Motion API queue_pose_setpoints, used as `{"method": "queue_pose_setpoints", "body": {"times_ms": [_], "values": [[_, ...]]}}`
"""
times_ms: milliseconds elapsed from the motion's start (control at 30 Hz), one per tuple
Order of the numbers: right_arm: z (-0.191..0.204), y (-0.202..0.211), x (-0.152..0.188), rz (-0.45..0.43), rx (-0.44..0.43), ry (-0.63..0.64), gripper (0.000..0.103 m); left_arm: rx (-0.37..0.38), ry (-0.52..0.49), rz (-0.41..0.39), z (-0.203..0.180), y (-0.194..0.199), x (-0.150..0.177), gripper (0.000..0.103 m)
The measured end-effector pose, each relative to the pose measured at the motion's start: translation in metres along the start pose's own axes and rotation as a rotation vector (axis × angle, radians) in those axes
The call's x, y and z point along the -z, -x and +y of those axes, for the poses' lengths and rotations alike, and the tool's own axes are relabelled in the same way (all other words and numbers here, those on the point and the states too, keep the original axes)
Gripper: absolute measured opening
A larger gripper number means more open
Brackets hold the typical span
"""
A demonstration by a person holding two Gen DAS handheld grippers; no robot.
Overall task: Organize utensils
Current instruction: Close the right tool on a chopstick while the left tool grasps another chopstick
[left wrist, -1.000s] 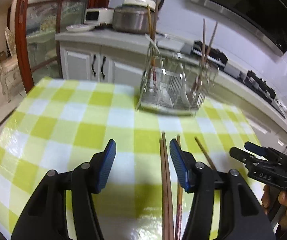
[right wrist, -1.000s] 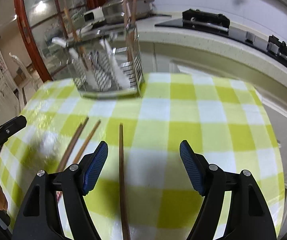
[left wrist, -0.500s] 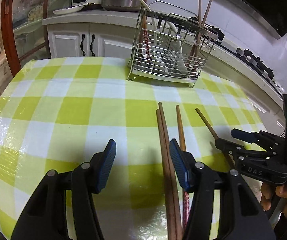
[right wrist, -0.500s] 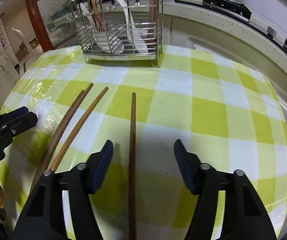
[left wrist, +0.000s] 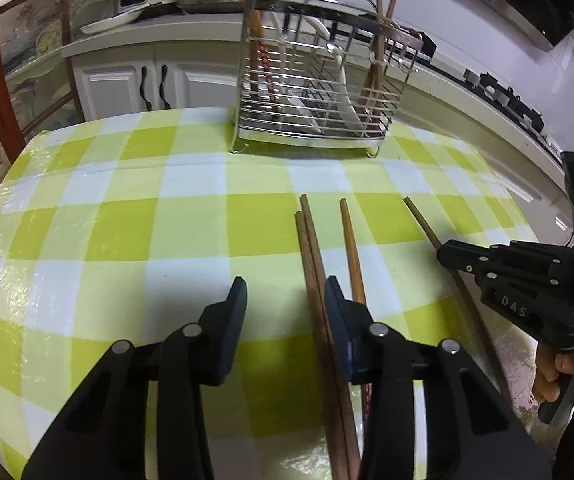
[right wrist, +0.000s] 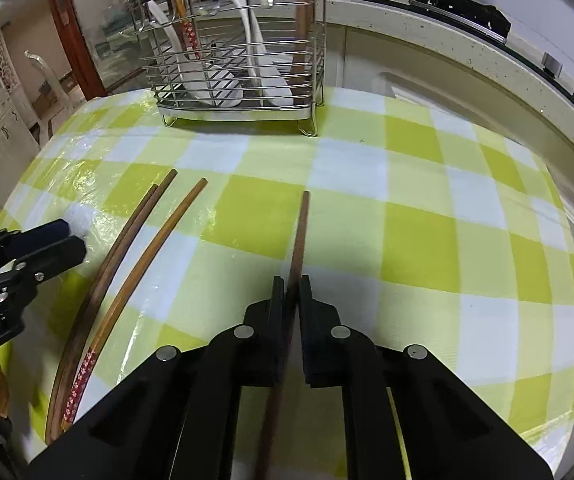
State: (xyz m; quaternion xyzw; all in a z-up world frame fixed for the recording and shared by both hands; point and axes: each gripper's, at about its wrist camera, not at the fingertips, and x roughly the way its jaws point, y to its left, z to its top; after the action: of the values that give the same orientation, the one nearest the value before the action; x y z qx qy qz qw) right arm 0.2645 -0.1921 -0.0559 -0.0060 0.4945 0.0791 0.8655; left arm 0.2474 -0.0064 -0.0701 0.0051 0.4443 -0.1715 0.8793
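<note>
Left wrist view: left gripper (left wrist: pixel 285 294) low over the green-and-white checked tablecloth (left wrist: pixel 127 232), jaws closing, gap moderate. Pair of dark chopsticks (left wrist: pixel 313 264) lies between the pads, hard against the right-hand one; contact not certain. Lighter chopstick (left wrist: pixel 351 248) lies just outside that pad. Wire utensil rack (left wrist: pixel 319 92) stands at far table edge, holding white spoons and upright chopsticks. Right gripper (left wrist: pixel 453 250) at right, closed over a single chopstick (left wrist: pixel 423 224); a hand (left wrist: pixel 567 376) grips its handle

Right wrist view: right gripper (right wrist: pixel 293 284) clamped on the single chopstick (right wrist: pixel 301 232); rack (right wrist: pixel 239 72) beyond
</note>
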Motion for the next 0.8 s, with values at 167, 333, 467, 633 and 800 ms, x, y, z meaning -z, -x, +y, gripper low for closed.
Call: {"method": "queue_pose_setpoints", "body": {"times_ms": [167, 333, 467, 633, 800], "values": [[-0.01, 0.004, 0.005, -0.006, 0.009, -0.013, 0.008, -0.015, -0.018, 0.018, -0.006, -0.011, -0.002, 0.03], [-0.023, 0.009, 0.012, -0.01, 0.015, -0.031, 0.008, -0.028, -0.019, 0.037, -0.009, -0.021, -0.003, 0.028], [-0.027, 0.012, 0.016, -0.012, 0.012, -0.037, 0.008, -0.047, -0.017, 0.041, -0.009, -0.025, -0.005, 0.028], [-0.03, 0.013, 0.017, -0.01, 0.007, -0.041, 0.008, -0.081, -0.06, 0.064, -0.017, -0.032, -0.01, 0.028], [-0.027, 0.012, 0.015, -0.004, 0.017, -0.031, 0.008, -0.144, -0.122, 0.125, -0.03, -0.04, -0.018, 0.024]]}}
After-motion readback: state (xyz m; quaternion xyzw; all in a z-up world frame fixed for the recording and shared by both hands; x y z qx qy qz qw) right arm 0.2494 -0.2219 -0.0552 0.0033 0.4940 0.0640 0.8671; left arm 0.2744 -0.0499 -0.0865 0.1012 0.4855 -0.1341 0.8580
